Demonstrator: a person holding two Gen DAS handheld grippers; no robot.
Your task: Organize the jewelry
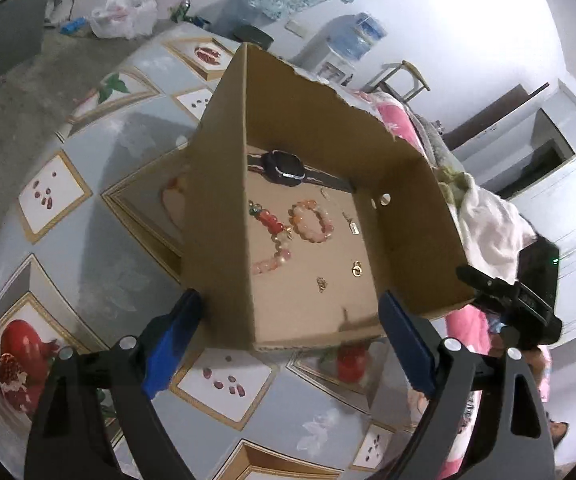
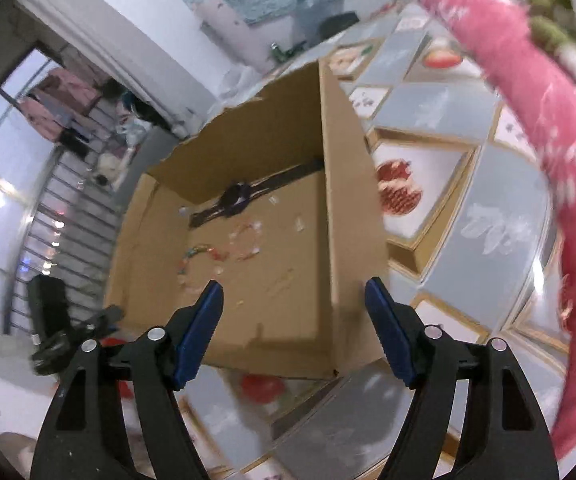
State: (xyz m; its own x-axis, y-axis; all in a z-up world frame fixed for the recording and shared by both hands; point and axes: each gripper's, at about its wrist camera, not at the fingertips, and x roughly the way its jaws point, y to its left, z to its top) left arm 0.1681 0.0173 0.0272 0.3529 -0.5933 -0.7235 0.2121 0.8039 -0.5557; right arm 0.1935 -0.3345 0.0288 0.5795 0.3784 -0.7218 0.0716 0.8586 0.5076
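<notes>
An open cardboard box [image 1: 215, 184] stands on the patterned table. Inside lie a black watch [image 1: 283, 168], a pink bead bracelet [image 1: 312, 222], a red and pink bead string [image 1: 271, 240] and small gold pieces [image 1: 356, 270]. My left gripper [image 1: 288, 328] is open and empty, its fingers either side of the box's near corner. My right gripper [image 2: 294, 316] is open and empty, just above the box's [image 2: 344, 200] near edge. The watch [image 2: 235, 198] and beads [image 2: 243, 244] look blurred in the right wrist view.
The table [image 1: 87, 248] carries a pomegranate-print cloth. Pink and white fabric [image 1: 488, 232] lies past the box's right side. The other gripper [image 1: 520, 304] shows there in the left wrist view. A water dispenser [image 1: 352, 44] stands at the back.
</notes>
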